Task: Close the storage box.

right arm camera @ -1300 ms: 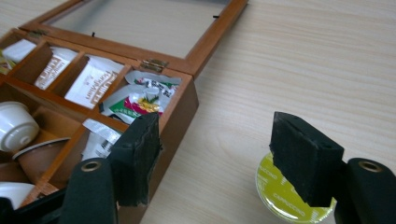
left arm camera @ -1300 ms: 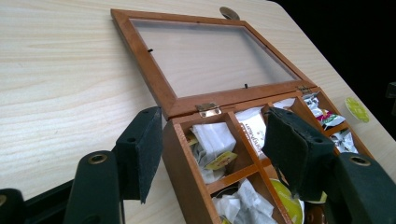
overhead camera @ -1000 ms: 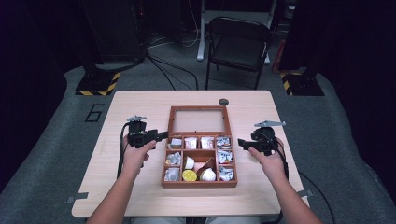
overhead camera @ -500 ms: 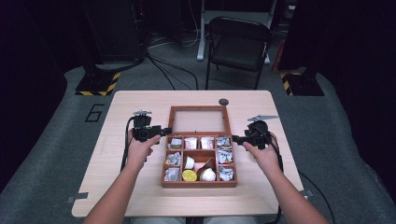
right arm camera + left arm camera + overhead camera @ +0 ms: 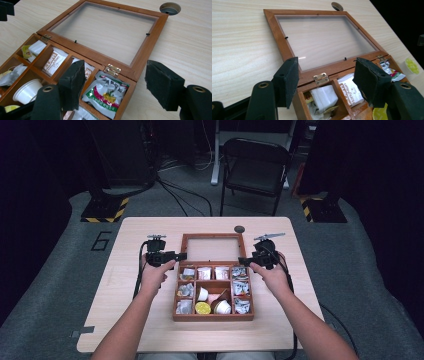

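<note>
Both grippers, left and right, hover with jaws apart and empty at the back corners of the wooden box, whose glass lid lies flat on the table. I'd grab the lid's side rails evenly and swing it shut slowly.

A black folding chair stands on grey carpet in a dark room.

The left gripper hovers with its 2 jaws apart over the wooden box's hinged corner; the glass lid lies flat on the table beyond.
</note>
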`<state>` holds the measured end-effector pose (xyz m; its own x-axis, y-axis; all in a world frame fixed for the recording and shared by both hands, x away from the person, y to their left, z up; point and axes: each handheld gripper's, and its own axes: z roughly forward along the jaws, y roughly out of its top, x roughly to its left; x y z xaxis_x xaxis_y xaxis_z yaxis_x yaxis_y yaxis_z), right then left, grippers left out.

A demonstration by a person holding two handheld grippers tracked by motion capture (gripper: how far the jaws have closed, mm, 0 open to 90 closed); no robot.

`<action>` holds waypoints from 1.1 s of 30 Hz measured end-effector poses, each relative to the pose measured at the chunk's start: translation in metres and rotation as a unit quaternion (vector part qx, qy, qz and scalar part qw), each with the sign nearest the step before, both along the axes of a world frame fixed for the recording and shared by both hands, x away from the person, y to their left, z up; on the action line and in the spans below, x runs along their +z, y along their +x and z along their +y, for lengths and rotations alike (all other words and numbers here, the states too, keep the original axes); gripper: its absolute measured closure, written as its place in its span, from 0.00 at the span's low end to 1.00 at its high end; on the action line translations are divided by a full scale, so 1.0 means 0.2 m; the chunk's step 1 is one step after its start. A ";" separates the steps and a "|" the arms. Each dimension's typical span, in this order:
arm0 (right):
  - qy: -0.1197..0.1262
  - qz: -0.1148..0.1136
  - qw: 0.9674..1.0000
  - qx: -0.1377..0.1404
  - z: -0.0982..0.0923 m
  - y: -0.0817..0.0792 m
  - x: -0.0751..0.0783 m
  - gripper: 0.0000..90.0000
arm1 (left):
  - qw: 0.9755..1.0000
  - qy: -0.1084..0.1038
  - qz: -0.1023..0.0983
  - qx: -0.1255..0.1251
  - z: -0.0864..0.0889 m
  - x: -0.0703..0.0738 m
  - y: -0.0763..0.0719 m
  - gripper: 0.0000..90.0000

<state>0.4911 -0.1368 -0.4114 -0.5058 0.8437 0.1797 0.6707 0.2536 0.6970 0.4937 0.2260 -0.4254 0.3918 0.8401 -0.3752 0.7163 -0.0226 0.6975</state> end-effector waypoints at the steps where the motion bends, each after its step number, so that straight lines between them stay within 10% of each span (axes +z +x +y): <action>1: 0.000 0.000 1.000 0.000 0.00 0.01 0.00 0.36 | 1.000 -0.006 0.003 0.002 0.00 0.00 0.00 0.41; 33: 0.016 0.046 0.998 -0.032 0.04 0.21 -0.19 0.37 | 0.998 0.000 0.061 0.030 -0.04 -0.24 0.20 0.41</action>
